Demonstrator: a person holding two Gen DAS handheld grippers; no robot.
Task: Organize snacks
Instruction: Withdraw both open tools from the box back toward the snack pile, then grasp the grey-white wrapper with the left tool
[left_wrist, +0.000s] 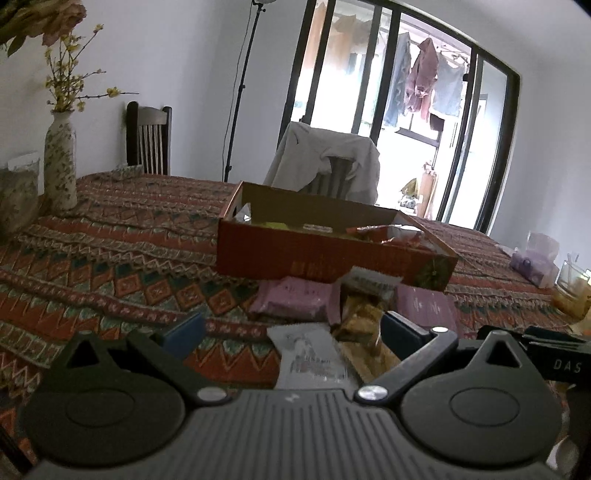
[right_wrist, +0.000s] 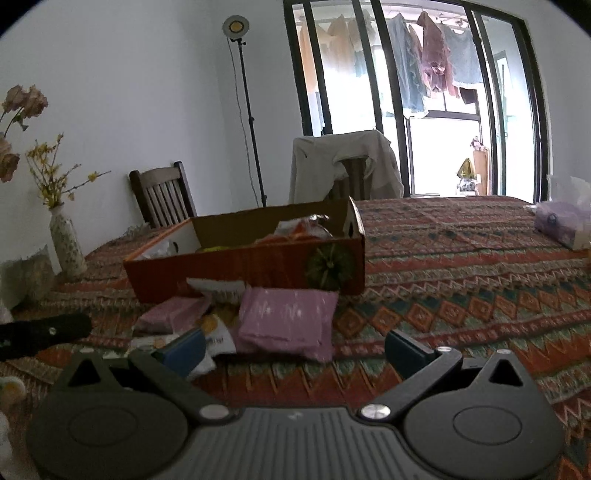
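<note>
An open red cardboard box (left_wrist: 325, 254) holding several snack packets stands on the patterned tablecloth; it also shows in the right wrist view (right_wrist: 243, 269). In front of it lie loose snacks: pink packets (left_wrist: 295, 299) (right_wrist: 288, 321), a yellow-brown packet (left_wrist: 364, 325) and a white packet (left_wrist: 314, 354). My left gripper (left_wrist: 291, 332) is open, low over the cloth, with the white and yellow-brown packets between its fingers. My right gripper (right_wrist: 293, 349) is open just before the pink packet, its left fingertip (right_wrist: 184, 349) over a white-yellow packet (right_wrist: 218, 336).
A patterned vase (left_wrist: 61, 162) with flowers and a jar (left_wrist: 16, 195) stand at the left. A purple tissue pack (right_wrist: 563, 221) and a glass (left_wrist: 572, 288) sit at the right. Two chairs (right_wrist: 162, 195) stand behind the table, one draped with a jacket (left_wrist: 325, 158).
</note>
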